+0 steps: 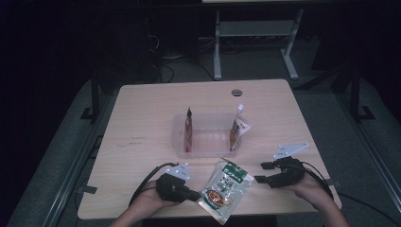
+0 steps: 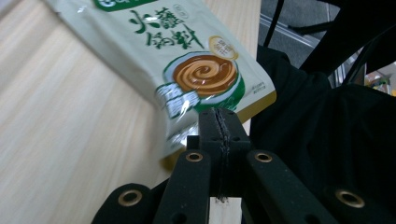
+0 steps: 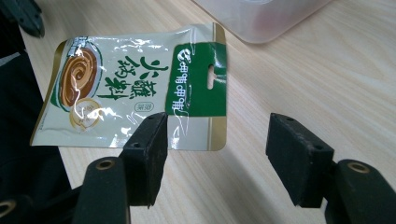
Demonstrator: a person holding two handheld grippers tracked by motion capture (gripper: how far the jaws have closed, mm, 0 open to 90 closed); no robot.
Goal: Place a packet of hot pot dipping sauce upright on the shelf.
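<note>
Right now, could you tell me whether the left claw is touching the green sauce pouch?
Touching. In the left gripper view, the left claw is shut on the bottom edge of the green sauce pouch, its jaws pressed together over it.

Glossy plastic sauce pouch (image 3: 135,93), matt wood-grain table (image 1: 142,123), clear smooth plastic tray (image 1: 178,135).

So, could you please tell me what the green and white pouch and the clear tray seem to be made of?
The pouch looks like glossy plastic film: bright glare streaks, soft wrinkles, a punched hang hole. The tray seems to be thin, clear, rigid plastic, as the table shows through its walls; the table looks like pale wood-grain laminate.
</note>
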